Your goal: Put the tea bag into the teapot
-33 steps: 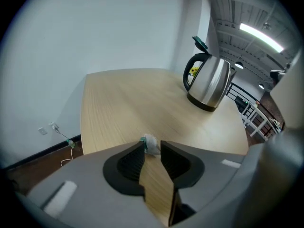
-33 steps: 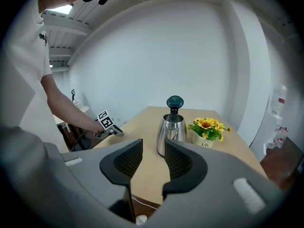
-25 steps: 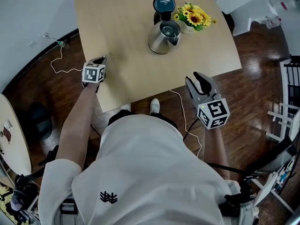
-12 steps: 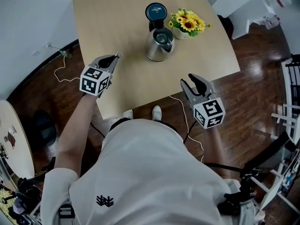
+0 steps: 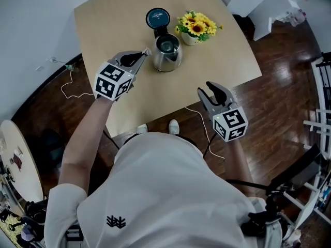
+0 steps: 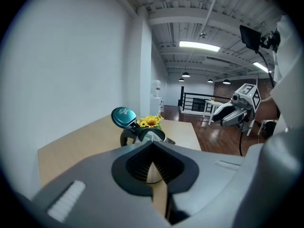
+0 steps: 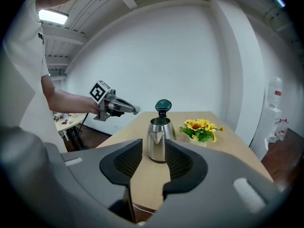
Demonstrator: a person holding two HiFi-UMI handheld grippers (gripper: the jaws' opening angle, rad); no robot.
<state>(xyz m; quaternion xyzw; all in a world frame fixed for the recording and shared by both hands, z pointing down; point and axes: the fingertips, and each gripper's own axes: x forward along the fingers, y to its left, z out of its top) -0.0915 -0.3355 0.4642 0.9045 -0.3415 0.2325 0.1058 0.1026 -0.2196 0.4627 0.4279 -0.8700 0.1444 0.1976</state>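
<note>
A steel teapot [image 5: 166,50] stands on the wooden table [image 5: 108,25] with its teal lid [image 5: 157,17] flipped up. My left gripper [image 5: 144,53] hovers just left of the teapot's rim, jaws shut. A small pale piece, the tea bag [image 5: 147,50], shows at its tips, also in the right gripper view [image 7: 137,110]. In the left gripper view the teapot [image 6: 151,136] sits right past the shut jaws. My right gripper [image 5: 213,89] stands open and holds nothing, off the table's near edge and over the floor. It faces the teapot [image 7: 157,139].
A pot of yellow flowers [image 5: 196,27] stands right of the teapot. A white cable [image 5: 70,81] trails over the dark wood floor at the left. A round table [image 5: 15,159] sits at the far left and white furniture [image 5: 269,14] at the top right.
My left gripper has risen from the table's left edge and travelled right and forward to the teapot's rim. The right gripper has barely moved.
</note>
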